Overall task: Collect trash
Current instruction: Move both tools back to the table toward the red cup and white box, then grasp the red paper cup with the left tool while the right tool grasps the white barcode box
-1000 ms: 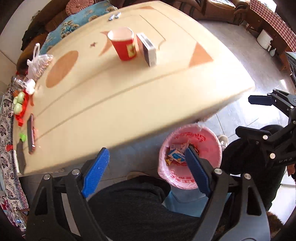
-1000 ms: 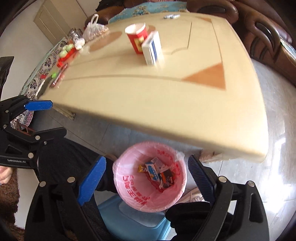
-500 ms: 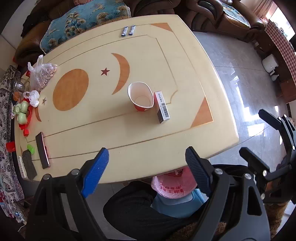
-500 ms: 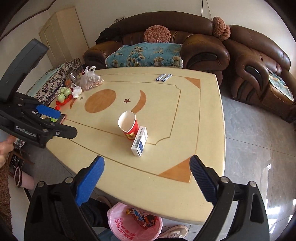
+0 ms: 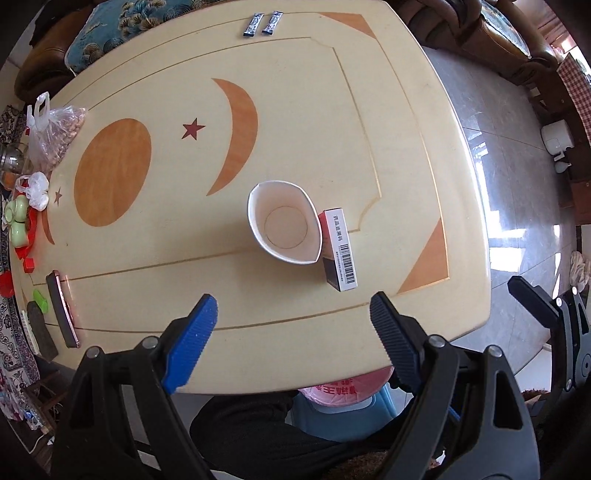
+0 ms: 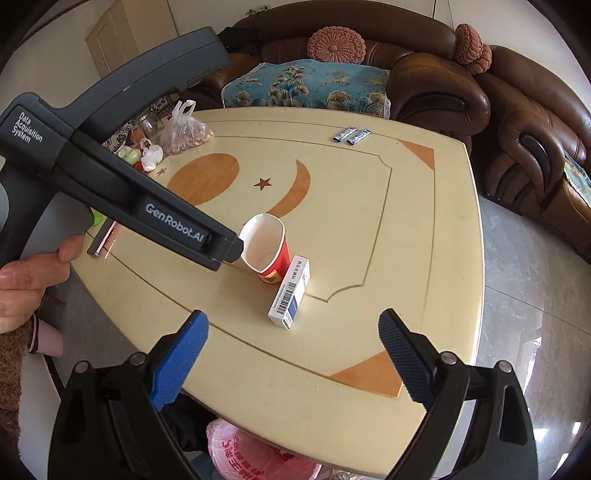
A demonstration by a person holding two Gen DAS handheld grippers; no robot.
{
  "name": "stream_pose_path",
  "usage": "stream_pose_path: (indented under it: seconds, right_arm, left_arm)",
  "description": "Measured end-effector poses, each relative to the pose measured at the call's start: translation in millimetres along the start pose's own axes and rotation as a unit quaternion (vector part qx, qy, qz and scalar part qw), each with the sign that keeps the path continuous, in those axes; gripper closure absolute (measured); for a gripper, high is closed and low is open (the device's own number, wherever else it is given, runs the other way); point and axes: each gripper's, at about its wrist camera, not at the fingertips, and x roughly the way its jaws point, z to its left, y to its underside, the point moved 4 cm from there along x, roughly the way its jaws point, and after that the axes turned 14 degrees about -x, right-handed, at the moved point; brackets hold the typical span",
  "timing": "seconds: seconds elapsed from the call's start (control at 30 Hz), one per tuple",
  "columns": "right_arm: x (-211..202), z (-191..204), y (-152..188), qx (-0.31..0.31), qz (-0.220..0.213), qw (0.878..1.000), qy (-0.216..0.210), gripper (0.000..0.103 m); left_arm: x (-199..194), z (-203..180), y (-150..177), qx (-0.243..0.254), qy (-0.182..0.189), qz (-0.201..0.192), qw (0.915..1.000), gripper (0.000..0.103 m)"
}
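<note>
The left tool [image 5: 291,314] hangs over the near edge of the desk [image 5: 332,110], pointing straight down, its jaws wide apart with nothing between them. The right tool [image 6: 291,328] is likewise spread and empty, tilted down toward the same near edge.

Just beyond the left tool's fingertips, toward the desk's middle, stands the red paper cup [image 5: 282,225], upright, its rim pinched to an oval. Touching the cup on the side toward the desk's right edge stands a small box [image 5: 340,249], its long axis running roughly from the near edge to the far edge.

The left tool sits almost over the cup, so it looks the nearer for that; the box lies straight ahead of the right tool.

Two small sachets [image 5: 262,24] lie at the far edge, well apart. The pink-lined bin [image 6: 258,454] sits below the near edge.
</note>
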Motion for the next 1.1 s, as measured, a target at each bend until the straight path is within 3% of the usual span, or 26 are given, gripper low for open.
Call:
stream_pose_path:
  seconds: [0.67, 0.87, 1.1]
  right_arm:
    - [131.7, 7.6, 6.9, -0.018, 0.085, 0.996, 0.001, 0.012]
    - [156.8, 10.8, 12.3, -0.021, 0.087, 0.996, 0.022, 0.012]
    - [171.9, 9.4, 23.6, -0.006, 0.060, 0.997, 0.054, 0.012]
  left_arm:
    - [72.2, 7.5, -43.7, -0.036, 0.013, 0.054, 0.9978, 0.020]
    - [88.8, 9.8, -50.2, -0.051, 0.019, 0.068, 0.9962, 0.020]
    - [104.2, 10.8, -56.9, -0.064, 0.032, 0.083, 0.9939, 0.020]
